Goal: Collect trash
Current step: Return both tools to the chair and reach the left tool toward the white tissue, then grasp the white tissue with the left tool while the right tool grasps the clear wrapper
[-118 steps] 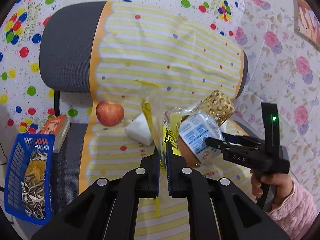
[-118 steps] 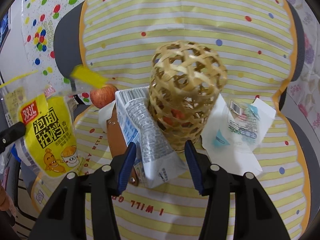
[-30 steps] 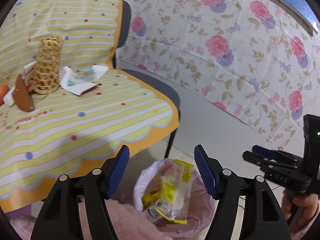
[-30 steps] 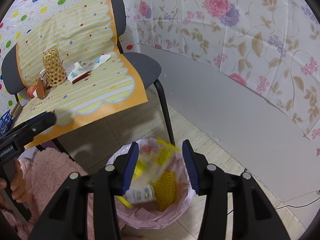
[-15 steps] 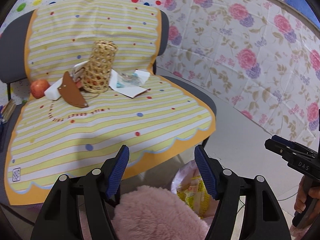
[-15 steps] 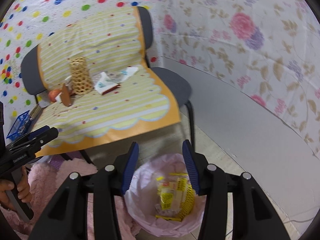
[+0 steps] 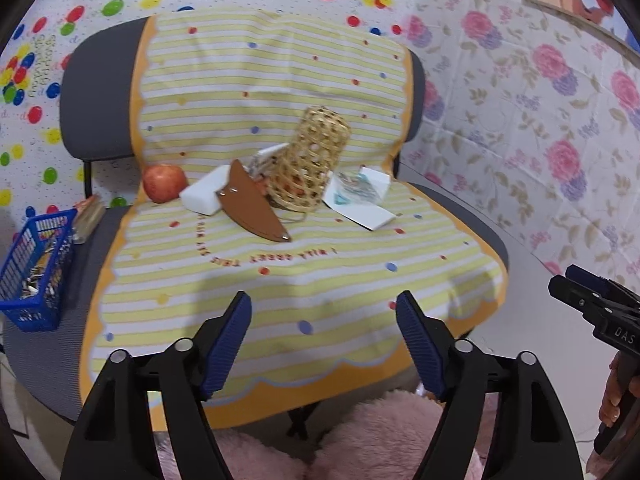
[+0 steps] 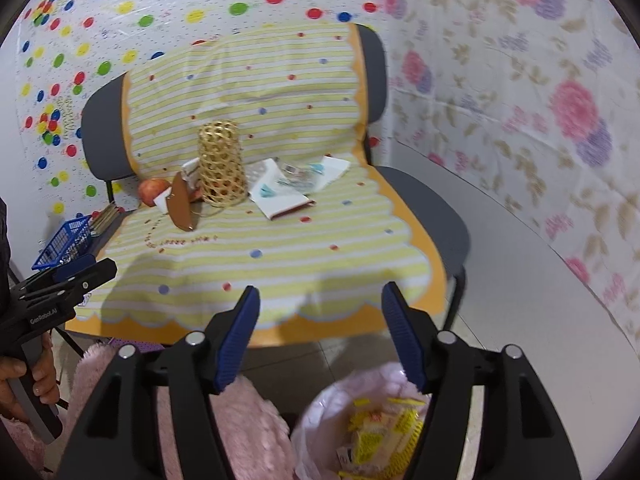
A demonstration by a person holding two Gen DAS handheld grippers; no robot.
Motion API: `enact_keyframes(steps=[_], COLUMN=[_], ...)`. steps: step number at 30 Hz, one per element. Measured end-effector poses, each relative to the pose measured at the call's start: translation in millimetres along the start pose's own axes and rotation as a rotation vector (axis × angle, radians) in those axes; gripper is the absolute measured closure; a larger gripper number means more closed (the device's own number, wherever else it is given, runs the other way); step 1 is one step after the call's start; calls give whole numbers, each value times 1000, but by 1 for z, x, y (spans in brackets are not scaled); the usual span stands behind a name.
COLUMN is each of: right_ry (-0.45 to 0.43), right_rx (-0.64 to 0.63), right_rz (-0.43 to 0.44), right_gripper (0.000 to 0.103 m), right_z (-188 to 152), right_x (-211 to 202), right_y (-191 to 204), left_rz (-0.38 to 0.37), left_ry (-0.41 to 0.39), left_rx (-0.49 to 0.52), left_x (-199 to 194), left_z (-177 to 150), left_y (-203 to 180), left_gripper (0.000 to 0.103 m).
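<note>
Right wrist view: chair under striped cloth; bin bag on the floor in front of the chair, yellow wrappers inside. On the chair: woven basket, white wrapper beside it. Left gripper and right gripper: jaws spreading, nothing between.

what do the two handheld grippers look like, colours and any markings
Both are black plastic frames with silver screws and ribbed blue pads on the jaws. The left gripper carries white "GenRobot.AI" lettering on its side, the right gripper "DAS". A fluffy pink sleeve shows at the left hand.
</note>
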State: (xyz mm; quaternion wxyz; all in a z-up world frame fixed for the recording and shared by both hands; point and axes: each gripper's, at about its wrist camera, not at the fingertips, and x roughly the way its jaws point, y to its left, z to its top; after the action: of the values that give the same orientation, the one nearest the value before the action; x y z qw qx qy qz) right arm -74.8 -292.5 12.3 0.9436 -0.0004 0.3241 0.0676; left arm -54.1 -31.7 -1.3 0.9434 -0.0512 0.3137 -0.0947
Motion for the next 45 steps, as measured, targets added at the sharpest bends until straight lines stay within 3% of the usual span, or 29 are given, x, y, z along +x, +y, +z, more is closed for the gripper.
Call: enact_keyframes(steps=[8,22,29,35,39,45], right_ry=[-9,-7,19,52,64,80], right_rx=[-19,39,35,30,29,7], right_rz=[28,44,53,56,51,45], right_gripper=[24,20,20,20,20,20], right_z=[30,73,81,83,85,91], right_x=[32,85,113,135,147,163], right_y=[10,-4,-1,1,4,11], left_rz=[78,112,150,123,88,87], left_ry=[-1,4,-4,35,33,41], left_rx=[-9,43,65,60,112,226], left_x=[13,83,120,157,174,200], left_z=[20,72,95,113,124,138], left_y=[14,6,29,61,66,61], left_gripper=[16,16,16,38,51,57])
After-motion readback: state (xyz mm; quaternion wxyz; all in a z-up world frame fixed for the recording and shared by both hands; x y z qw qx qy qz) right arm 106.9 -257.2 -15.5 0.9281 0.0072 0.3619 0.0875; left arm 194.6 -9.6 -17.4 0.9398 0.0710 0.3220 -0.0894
